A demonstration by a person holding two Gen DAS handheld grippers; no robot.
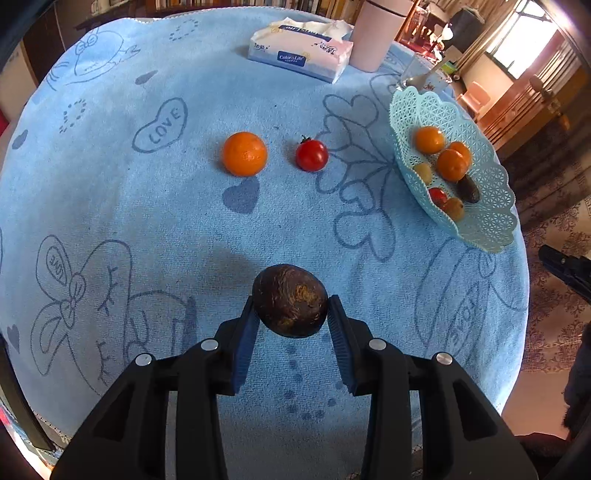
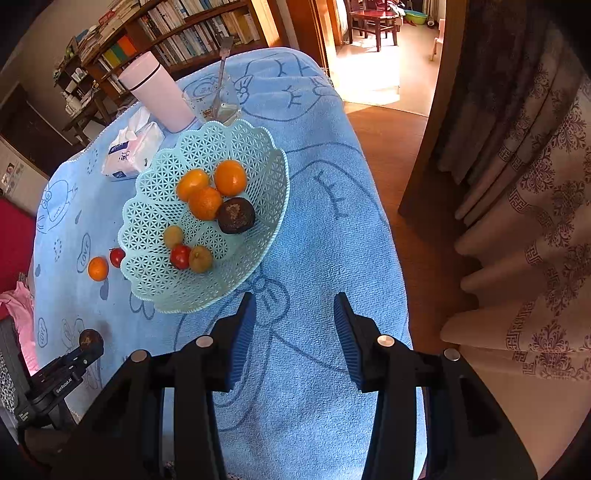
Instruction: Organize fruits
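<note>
My left gripper (image 1: 291,309) is shut on a dark brown round fruit (image 1: 290,300), held just above the blue cloth; this also shows in the right wrist view (image 2: 90,339). An orange (image 1: 244,153) and a red tomato (image 1: 311,155) lie on the cloth beyond it. A light blue lattice basket (image 1: 487,214) at the right holds oranges, small yellow fruits, a tomato and a dark fruit. In the right wrist view the basket (image 2: 155,206) is ahead and left of my right gripper (image 2: 295,306), which is open and empty over the cloth.
A tissue pack (image 1: 299,50) and a pink cup (image 1: 375,33) stand at the table's far side, with a glass holding a metal utensil (image 2: 221,96) behind the basket. The table edge drops off to the right toward a curtain (image 2: 524,258).
</note>
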